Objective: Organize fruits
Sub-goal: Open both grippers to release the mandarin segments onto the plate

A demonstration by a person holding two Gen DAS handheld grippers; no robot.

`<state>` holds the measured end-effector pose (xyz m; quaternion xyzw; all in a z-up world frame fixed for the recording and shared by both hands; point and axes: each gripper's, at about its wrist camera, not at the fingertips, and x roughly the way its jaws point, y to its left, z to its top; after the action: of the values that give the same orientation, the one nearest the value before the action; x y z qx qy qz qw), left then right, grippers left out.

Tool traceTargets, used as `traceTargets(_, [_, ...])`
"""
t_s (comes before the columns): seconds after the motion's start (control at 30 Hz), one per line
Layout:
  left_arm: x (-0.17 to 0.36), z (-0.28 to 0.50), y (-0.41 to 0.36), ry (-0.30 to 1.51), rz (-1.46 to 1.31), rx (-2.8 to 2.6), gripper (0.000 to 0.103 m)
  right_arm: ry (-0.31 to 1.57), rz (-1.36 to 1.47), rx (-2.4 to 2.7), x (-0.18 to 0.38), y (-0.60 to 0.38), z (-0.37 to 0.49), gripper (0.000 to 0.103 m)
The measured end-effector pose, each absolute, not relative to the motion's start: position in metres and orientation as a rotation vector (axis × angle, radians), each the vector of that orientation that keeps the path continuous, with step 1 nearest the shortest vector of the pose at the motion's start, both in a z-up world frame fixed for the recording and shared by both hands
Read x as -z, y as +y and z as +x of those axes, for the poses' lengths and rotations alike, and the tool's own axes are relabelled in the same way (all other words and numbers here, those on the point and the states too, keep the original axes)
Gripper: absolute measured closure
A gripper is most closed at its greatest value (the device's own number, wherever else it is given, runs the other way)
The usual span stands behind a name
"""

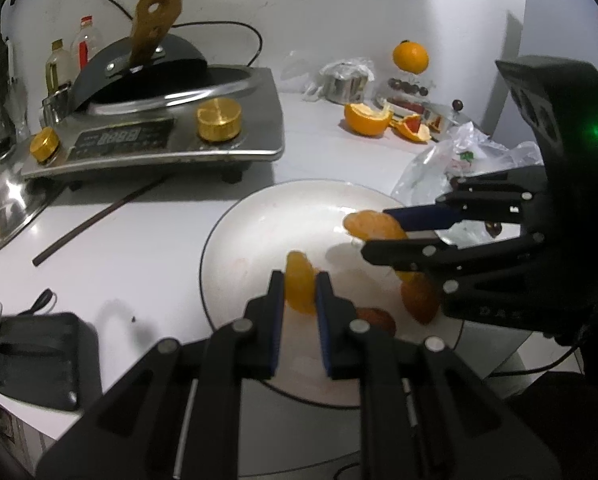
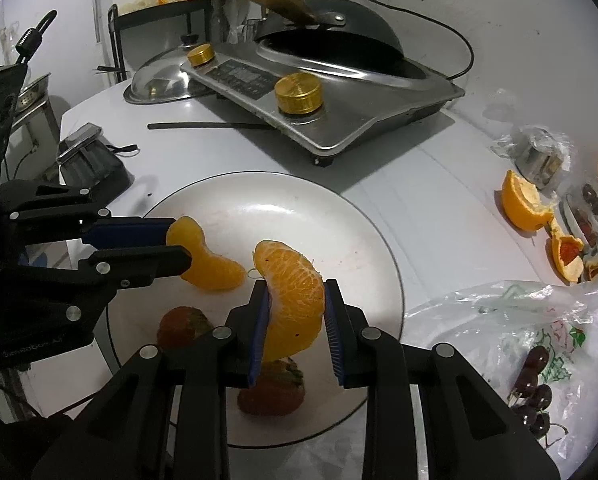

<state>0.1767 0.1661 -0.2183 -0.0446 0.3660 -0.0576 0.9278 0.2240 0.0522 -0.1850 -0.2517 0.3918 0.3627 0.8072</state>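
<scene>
Both claws are over the white plate (image 2: 363,216) on the bench (image 1: 139,240), and each is closed on a piece of peeled orange. The left claw (image 1: 299,292) pinches a small single segment (image 1: 299,288) across its flat sides. The right claw (image 2: 295,312) clamps a fatter chunk of several segments (image 2: 293,300), held upright above the plate. These pieces look light, soft and wet: the thin skin would split and leak under a hard squeeze, and the slick surface could let them slide out of a loose one. To my eye the best hold is where they have it, pads flat on the broad faces near the thick middle, not on the tapered tips, which would fold. Two strawberries (image 2: 185,326) already lie on the plate under the claws, just as bruisable. Over to the side sit the peel halves (image 2: 521,206), a whole orange (image 1: 410,57) and a bag of cherries (image 2: 533,396), well apart from the plate.
</scene>
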Motion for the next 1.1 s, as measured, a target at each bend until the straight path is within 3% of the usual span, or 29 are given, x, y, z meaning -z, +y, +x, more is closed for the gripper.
traceTargets(0.3, [0.221, 0.168, 0.165, 0.771, -0.080, 0.090, 0.085, 0.856, -0.538, -0.783, 0.187, 0.056, 0.218, 0.074])
traceTargets(0.43, [0.216, 0.164, 0.164, 0.760, -0.073, 0.081, 0.078, 0.853, -0.525, -0.779, 0.184, 0.054, 0.216, 0.065])
traceTargets(0.9, [0.202, 0.157, 0.146, 0.745, -0.062, 0.069, 0.070, 0.811, -0.494, -0.767, 0.164, 0.028, 0.204, 0.066])
traceTargets(1.0, [0.198, 0.156, 0.140, 0.736, -0.064, 0.069, 0.047, 0.804, -0.484, -0.759, 0.161, 0.021, 0.203, 0.065])
traceTargets(1.1, [0.193, 0.155, 0.134, 0.721, -0.076, 0.077, 0.043, 0.797, -0.471, -0.749, 0.157, 0.012, 0.202, 0.065])
